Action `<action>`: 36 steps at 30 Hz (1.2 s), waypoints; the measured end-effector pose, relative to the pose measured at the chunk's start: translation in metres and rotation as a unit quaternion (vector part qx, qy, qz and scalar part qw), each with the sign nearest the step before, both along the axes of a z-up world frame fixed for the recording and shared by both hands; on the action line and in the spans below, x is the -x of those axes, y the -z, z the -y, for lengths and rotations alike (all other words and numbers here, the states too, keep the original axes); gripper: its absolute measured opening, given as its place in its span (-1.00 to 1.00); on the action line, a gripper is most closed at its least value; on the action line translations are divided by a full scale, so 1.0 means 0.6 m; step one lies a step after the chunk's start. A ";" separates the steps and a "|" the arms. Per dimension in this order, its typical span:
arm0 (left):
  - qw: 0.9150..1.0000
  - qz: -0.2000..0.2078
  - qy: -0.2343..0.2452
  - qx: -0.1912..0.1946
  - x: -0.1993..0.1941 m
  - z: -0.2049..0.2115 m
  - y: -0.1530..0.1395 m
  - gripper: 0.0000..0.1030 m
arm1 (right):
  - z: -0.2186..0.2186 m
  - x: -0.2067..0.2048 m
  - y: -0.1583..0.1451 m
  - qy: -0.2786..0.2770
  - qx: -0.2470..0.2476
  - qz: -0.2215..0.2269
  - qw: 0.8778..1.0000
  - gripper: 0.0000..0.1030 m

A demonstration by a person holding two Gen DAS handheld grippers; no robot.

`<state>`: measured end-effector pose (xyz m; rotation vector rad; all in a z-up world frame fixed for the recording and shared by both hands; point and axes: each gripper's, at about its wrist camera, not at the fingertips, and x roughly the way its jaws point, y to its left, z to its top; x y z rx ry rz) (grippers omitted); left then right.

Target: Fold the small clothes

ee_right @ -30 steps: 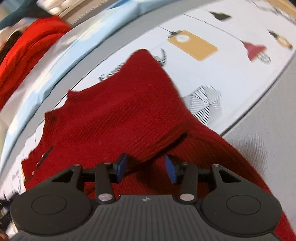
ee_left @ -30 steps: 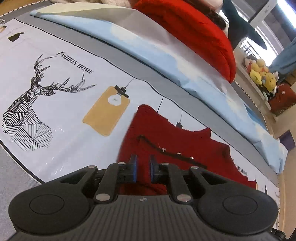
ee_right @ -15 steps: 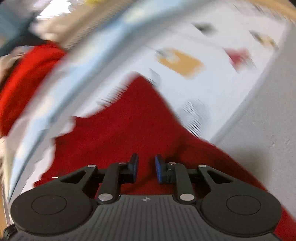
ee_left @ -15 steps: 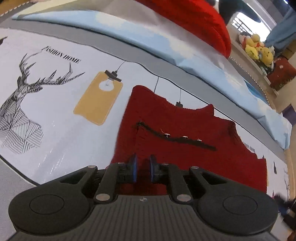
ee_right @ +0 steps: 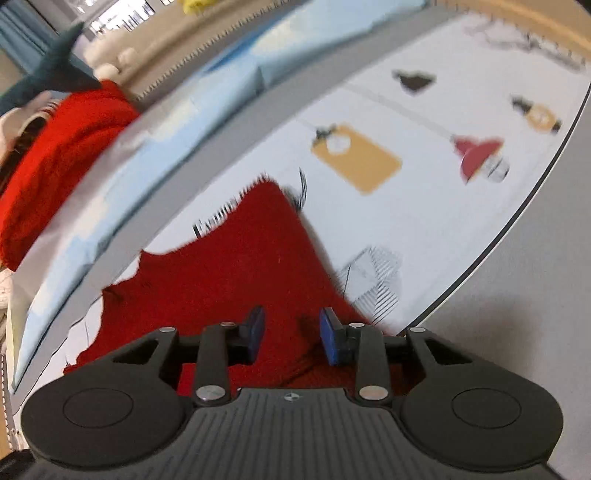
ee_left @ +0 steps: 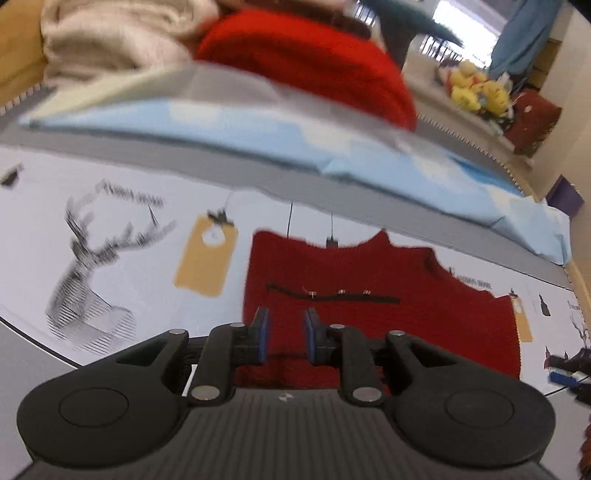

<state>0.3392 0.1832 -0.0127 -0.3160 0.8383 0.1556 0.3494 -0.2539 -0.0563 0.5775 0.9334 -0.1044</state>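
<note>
On the printed white cloth that covers the bench, a dark red knitted garment is laid flat, with a black strip carrying small metal snaps across its middle in the left wrist view. The left tongs are held above the garment's near edge with the blue pads set a modest gap apart; red knit is seen through the gap, but whether any cloth is touched cannot be told, since the near hem is hidden behind the black body of the tool. The right tongs are seen over the same garment with pads spread somewhat wider, nothing being gripped between them; again the lower part of the knit is cut off by the tool. Both views are smeared by motion, so the deer drawing and the lettering above it are hard to read, and the yellow tag motif is softened. Beyond the bench, a folded pale blue sheet is seen, with a bright red knitted heap and a cream textile behind it. Yellow plush toys are made out only roughly at the far right. A dark object with a blue part is cut by the right edge and cannot be identified with certainty.
</note>
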 end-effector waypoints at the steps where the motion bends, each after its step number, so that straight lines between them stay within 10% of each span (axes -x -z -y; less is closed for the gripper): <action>1: 1.000 0.011 0.005 -0.012 0.015 0.003 -0.013 -0.58 | 0.005 0.010 -0.018 -0.002 0.011 0.013 1.000 -0.33; 7: 0.996 0.050 0.038 -0.066 0.159 0.019 -0.078 -0.46 | 0.046 0.120 -0.154 -0.047 0.090 0.138 0.985 -0.33; 13: 0.993 0.059 0.064 -0.074 0.341 0.013 -0.113 -0.46 | 0.102 0.302 -0.228 -0.100 0.062 0.194 0.974 -0.16; 22: 0.999 -0.007 0.026 -0.018 0.524 0.001 0.044 -0.46 | 0.172 0.473 -0.079 -0.108 0.064 0.109 0.986 -0.16; 36: 0.992 -0.122 -0.009 0.043 0.517 -0.027 0.151 -0.40 | 0.173 0.446 0.090 -0.078 0.051 -0.061 0.994 -0.15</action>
